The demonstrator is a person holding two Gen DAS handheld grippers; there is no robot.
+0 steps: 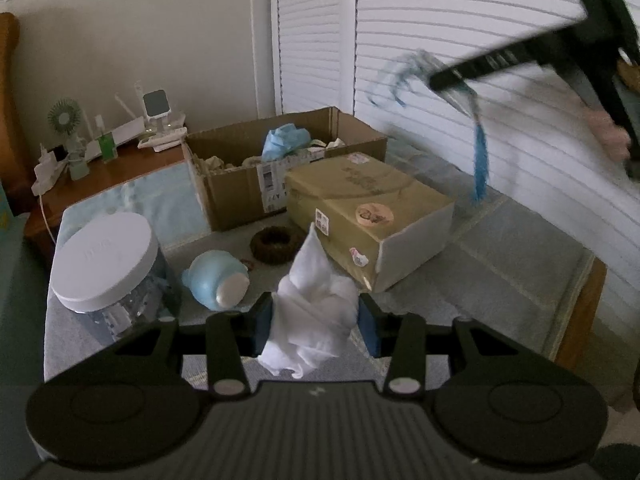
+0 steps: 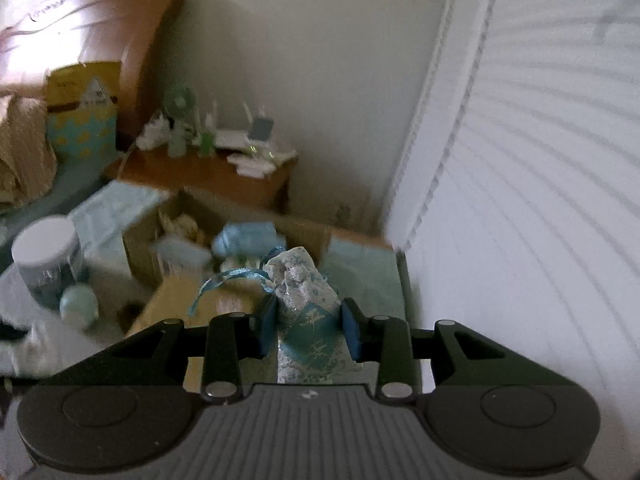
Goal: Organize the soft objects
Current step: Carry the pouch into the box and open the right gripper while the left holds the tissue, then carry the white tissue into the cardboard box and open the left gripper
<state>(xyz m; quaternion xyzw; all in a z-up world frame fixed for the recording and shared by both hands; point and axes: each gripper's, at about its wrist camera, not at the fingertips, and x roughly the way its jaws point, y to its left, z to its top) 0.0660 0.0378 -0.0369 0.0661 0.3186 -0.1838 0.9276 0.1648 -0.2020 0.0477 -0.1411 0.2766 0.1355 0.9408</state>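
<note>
The left claw (image 1: 316,320) holds a white cloth (image 1: 312,312) tight. The right claw (image 2: 308,328) squeezes a blue-and-white pouch (image 2: 306,304) above the open box (image 2: 168,236).

Plain off-white wall (image 1: 140,40) at rear, meeting white louvred doors (image 1: 460,60) at the right. Dim, soft daylight throughout. Wooden side table (image 2: 208,176) in the corner, loaded with a small fan (image 1: 64,118) and white devices. Brown wooden headboard (image 2: 132,40) at far left. Pale quilted cover (image 1: 520,248) over the foreground surface.
</note>
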